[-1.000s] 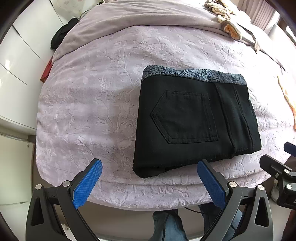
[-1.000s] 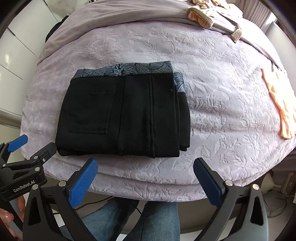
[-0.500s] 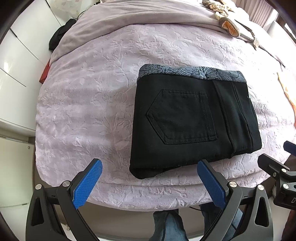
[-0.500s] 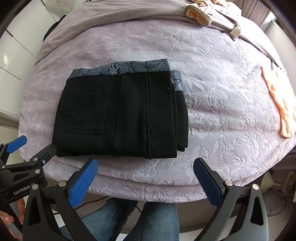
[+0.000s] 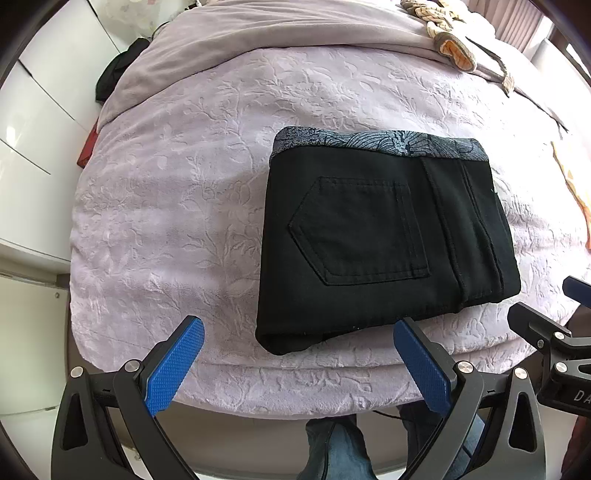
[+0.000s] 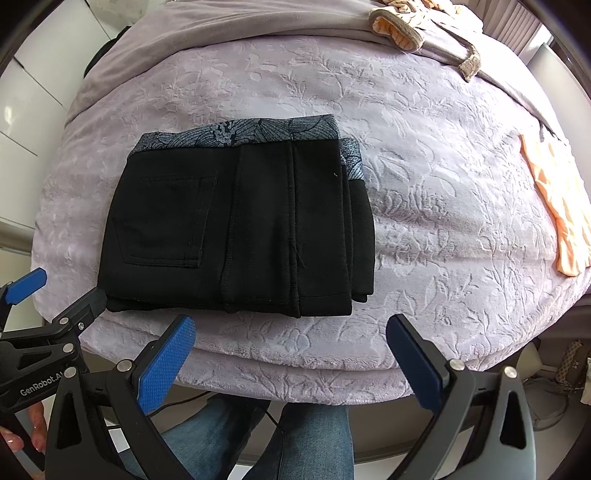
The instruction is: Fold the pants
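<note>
Black pants [image 5: 384, 236] with a grey patterned waistband lie folded into a compact rectangle on the lilac bed cover [image 5: 177, 206], back pocket up; they also show in the right wrist view [image 6: 236, 229]. My left gripper [image 5: 299, 362] is open and empty, held back over the bed's near edge, just short of the pants. My right gripper [image 6: 291, 358] is open and empty, also at the near edge below the pants. The left gripper's tip shows at the left of the right wrist view [image 6: 77, 310].
An orange garment [image 6: 557, 206] lies at the bed's right edge. A woven bag with an orange lining [image 6: 399, 26] sits at the far side on a grey blanket [image 5: 280, 26]. White cabinets [image 5: 33, 122] stand left. The person's jeans-clad legs [image 6: 266, 439] are below.
Both grippers have drawn slightly back and up from the folded pants, still open. The pants have not moved.
</note>
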Tool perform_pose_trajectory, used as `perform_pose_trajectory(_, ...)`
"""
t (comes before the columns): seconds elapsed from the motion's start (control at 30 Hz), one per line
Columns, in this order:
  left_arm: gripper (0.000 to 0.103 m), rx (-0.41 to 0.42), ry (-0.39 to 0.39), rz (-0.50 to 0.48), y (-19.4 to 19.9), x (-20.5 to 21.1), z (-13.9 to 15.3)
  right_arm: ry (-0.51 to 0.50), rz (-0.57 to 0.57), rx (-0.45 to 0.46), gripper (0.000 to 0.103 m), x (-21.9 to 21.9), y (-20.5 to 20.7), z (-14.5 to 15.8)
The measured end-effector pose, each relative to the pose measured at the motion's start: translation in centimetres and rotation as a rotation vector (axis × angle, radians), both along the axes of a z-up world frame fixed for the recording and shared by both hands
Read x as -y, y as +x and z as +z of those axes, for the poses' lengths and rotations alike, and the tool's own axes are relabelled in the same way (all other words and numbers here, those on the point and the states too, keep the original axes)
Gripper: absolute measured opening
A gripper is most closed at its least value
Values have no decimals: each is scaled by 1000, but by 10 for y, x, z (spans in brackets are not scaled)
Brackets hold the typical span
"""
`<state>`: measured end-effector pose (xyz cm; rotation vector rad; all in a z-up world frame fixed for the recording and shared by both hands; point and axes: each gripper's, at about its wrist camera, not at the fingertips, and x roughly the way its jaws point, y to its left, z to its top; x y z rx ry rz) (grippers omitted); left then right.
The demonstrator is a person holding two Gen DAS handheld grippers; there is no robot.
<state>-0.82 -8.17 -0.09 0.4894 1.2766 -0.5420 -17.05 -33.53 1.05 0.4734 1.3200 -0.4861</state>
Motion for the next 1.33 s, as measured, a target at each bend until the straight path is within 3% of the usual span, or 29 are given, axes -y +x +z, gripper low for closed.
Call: perform_pose_trajectory(1.33,103,1,-16,-12,-1,3,-2,18,-6,-9,103,1,-1,-8)
